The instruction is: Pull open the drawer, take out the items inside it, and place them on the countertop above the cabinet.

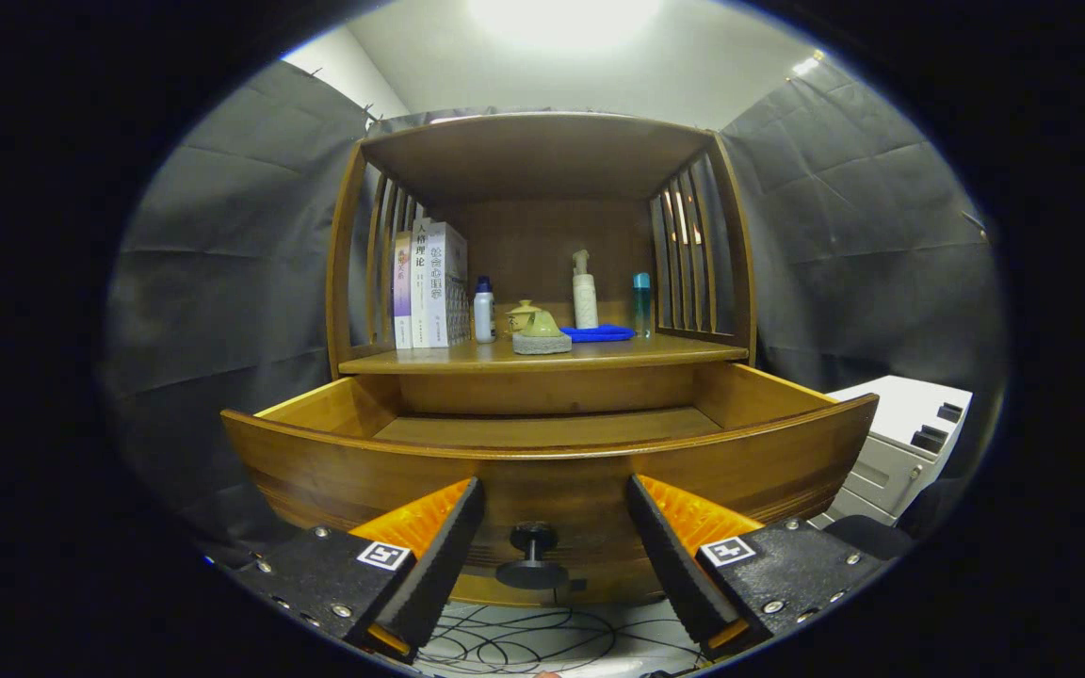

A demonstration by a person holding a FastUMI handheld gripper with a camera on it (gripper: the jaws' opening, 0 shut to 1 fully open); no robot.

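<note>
Glossy varnished wood drawer (542, 471) and countertop (542, 356); dark knob (532, 554); ribbed-faced jaws apart

A recording booth dressed as a home corner: dark cloth walls (222, 282) around a wooden cabinet (542, 424), with books (429, 287), bottles (585, 292) and a folded blue cloth (597, 332) on its countertop (542, 356); loose cables (542, 640) on the floor.

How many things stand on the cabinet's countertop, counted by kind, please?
Books: 3
Bottles: 3, a white one with a blue cap, a pump bottle and a teal one
Lidded pots: 2, one in front, one behind
Blue cloth: 1
Total: 9
The gripper has its jaws open either side of the drawer knob.
</note>
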